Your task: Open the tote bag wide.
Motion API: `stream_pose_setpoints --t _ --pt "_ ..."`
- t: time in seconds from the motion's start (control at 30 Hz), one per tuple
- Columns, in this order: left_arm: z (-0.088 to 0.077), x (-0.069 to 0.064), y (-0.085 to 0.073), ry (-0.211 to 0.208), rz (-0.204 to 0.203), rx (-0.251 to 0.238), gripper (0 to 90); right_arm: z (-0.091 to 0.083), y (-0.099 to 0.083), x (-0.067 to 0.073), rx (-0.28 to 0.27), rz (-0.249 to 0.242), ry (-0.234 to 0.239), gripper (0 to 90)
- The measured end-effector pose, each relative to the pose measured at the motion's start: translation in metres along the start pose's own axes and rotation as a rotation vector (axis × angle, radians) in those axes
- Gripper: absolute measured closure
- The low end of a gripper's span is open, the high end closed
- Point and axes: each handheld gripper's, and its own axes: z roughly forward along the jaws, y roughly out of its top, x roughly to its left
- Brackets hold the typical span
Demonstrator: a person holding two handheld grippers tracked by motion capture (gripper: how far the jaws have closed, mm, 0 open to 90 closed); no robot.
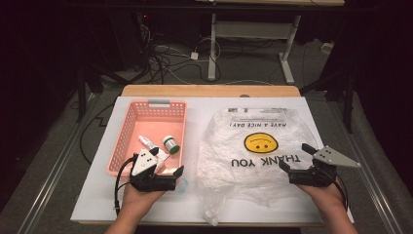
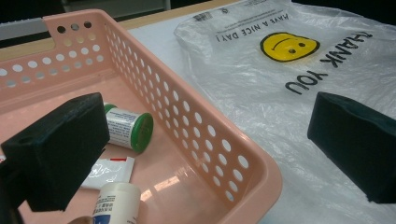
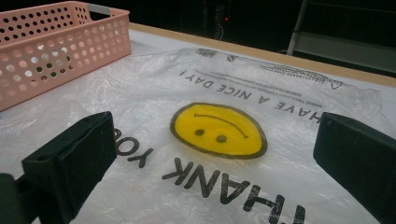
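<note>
Plastic bag (image 1: 255, 156) is lying flat on the white tabletop (image 1: 195, 109), right of the pink basket (image 1: 127, 131); thin, limp, slippery, best pinched at a loose edge. Small green-capped bottle (image 2: 130, 129) is resting inside the basket: light, rigid. Left tool (image 1: 165, 168) and right tool (image 1: 296, 157) are both gaping wide, empty.

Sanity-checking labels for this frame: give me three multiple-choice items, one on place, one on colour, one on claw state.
1. Where does the basket lie relative to the bag in the high view?
A. to its left
B. to its right
C. on top of it

2. What colour is the cap of the bottle lying in the basket?
A. red
B. green
C. blue

3. How do the left claw and the right claw stand?
A. both shut
B. one shut on the bag
C. both open, holding nothing

Answers: 1 A, the basket sits left of the bag. 2 B, the cap shows green. 3 C, jaws wide apart with nothing between.
</note>
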Motion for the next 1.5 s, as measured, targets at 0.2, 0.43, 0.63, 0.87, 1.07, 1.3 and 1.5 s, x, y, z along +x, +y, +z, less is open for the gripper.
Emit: stream_pose_setpoints --t 0.2,0.43,0.63,0.87,1.07,1.3,1.5 --pt "0.001 -0.001 0.001 -0.004 0.004 0.005 0.0 0.0 0.001 0.0 0.001 0.001 0.005 0.0" --pt "0.0 0.0 0.001 -0.004 0.001 0.002 0.0 -0.003 0.002 -0.002 0.0 0.0 0.004 0.0" --pt "-0.001 0.001 0.001 -0.003 -0.003 -0.001 0.0 -0.011 0.005 -0.012 -0.013 0.019 -0.018 0.0" --pt "0.001 0.002 0.002 -0.014 -0.007 0.009 0.0 -0.025 0.001 -0.038 0.01 0.038 -0.096 2.1" --pt "0.0 0.002 0.003 -0.004 -0.006 0.017 0.0 -0.032 -0.009 -0.062 0.05 0.077 -0.154 6.6" --pt "-0.003 0.003 0.003 0.0 0.011 0.0 0.0 -0.027 -0.026 -0.091 0.114 0.193 -0.181 18.8" --pt "-0.007 0.001 0.009 -0.043 -0.011 0.041 0.0 0.003 -0.023 -0.105 0.177 0.219 -0.191 20.8"
